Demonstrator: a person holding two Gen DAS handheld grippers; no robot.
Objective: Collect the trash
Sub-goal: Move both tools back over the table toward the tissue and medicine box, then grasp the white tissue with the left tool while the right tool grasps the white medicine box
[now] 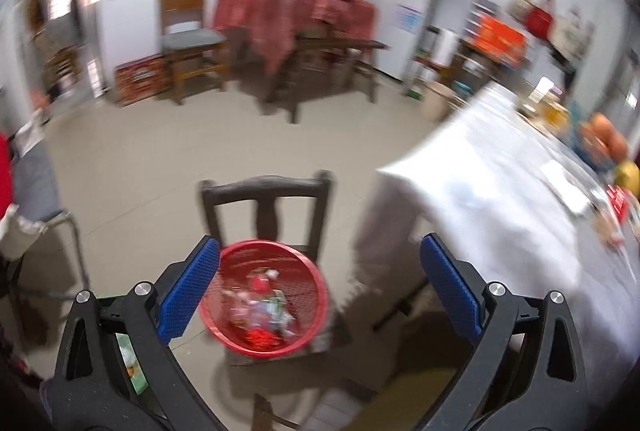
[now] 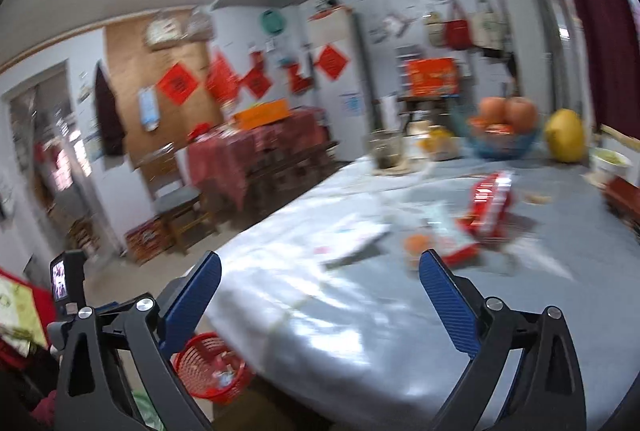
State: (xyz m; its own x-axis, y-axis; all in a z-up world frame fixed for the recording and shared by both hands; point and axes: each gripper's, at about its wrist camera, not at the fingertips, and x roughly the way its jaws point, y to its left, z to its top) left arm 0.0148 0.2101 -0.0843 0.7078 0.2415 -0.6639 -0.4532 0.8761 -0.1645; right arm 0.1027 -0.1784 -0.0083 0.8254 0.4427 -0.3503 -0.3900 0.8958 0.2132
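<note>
Two wrappers lie on my table point(image 2: 360, 311): a crumpled red-and-white packet point(image 2: 491, 205) at one o'clock from my right gripper point(image 2: 320, 285), and a flatter white one point(image 2: 356, 237) at twelve (print too blurred to read). My left gripper point(image 1: 320, 281) hangs over a red mesh basket point(image 1: 266, 297) at six o'clock on a dark chair point(image 1: 266, 207); it holds mixed scraps. Both grippers gape wide, nothing between the pads. A blue bowl point(image 2: 502, 147) holds orange fruit.

A basket point(image 1: 264, 297) of trash sits on a chair point(image 1: 266, 207) at six o'clock; the desk point(image 1: 500, 199) lies at three o'clock, wrappers point(image 2: 490, 207) on it.
</note>
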